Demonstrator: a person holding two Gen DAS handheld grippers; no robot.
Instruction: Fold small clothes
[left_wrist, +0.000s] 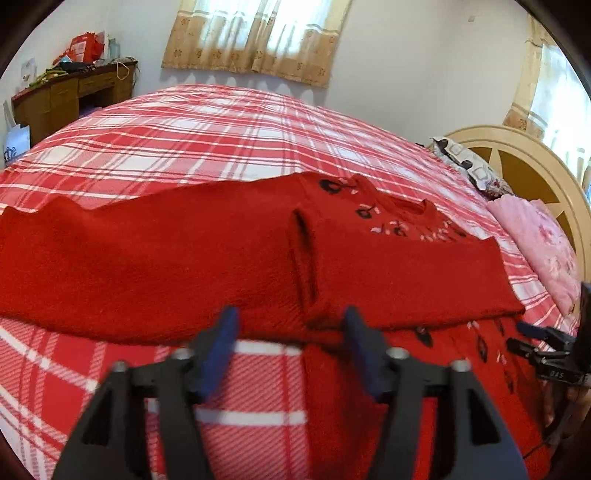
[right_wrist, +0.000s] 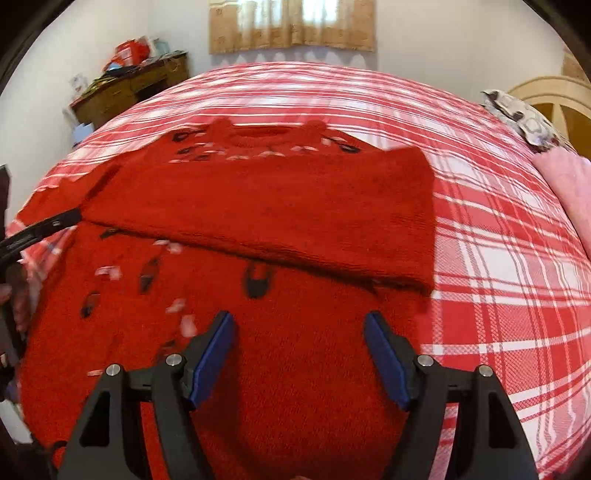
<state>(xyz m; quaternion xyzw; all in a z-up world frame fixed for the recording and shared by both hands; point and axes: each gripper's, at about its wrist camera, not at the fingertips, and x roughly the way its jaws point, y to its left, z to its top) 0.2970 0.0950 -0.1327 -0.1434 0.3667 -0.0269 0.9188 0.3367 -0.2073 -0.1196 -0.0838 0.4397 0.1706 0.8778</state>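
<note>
One red sweater (right_wrist: 258, 206) lies on one bed (right_wrist: 498, 258).

A red knitted sweater (right_wrist: 258, 206) with black-and-white patterning lies flat on the plaid bed (right_wrist: 498, 240), one sleeve (right_wrist: 295, 221) folded across its chest.

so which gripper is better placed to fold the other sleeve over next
Probably left. The left gripper is open at the red sweater's near edge, beside the unfolded sleeve. The right gripper is open over the sweater body, by the sleeve already folded across.
</note>
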